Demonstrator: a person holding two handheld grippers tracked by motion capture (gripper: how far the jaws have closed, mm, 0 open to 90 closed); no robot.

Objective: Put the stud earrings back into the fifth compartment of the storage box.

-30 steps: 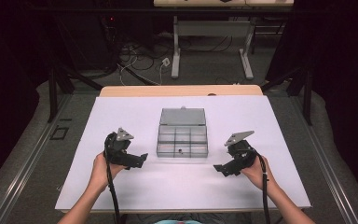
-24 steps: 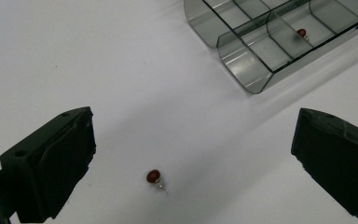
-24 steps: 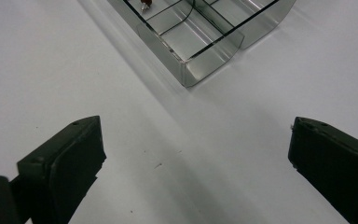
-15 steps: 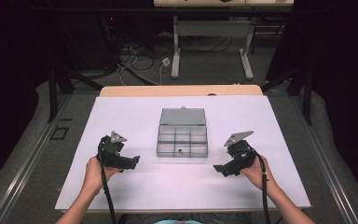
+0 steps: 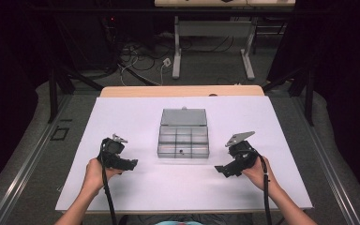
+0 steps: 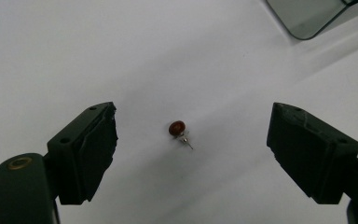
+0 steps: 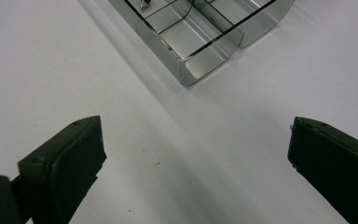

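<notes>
A clear plastic compartment box with its lid open lies in the middle of the white table; a small dark item sits in its front middle compartment. My left gripper is low over the table at the box's front left, open, with a small brown stud earring lying on the table between its jaws. The box's corner shows at that view's top right. My right gripper is at the box's front right, open with nothing between its jaws; the box's near corner lies ahead of it.
The white sheet covers the table, with its wooden far edge showing. Beyond it stand a desk frame and loose cables on the floor. Dark curtains hang on both sides.
My left gripper has moved left and toward the near edge, away from the box, and lower over the table. The right gripper has stayed put.
</notes>
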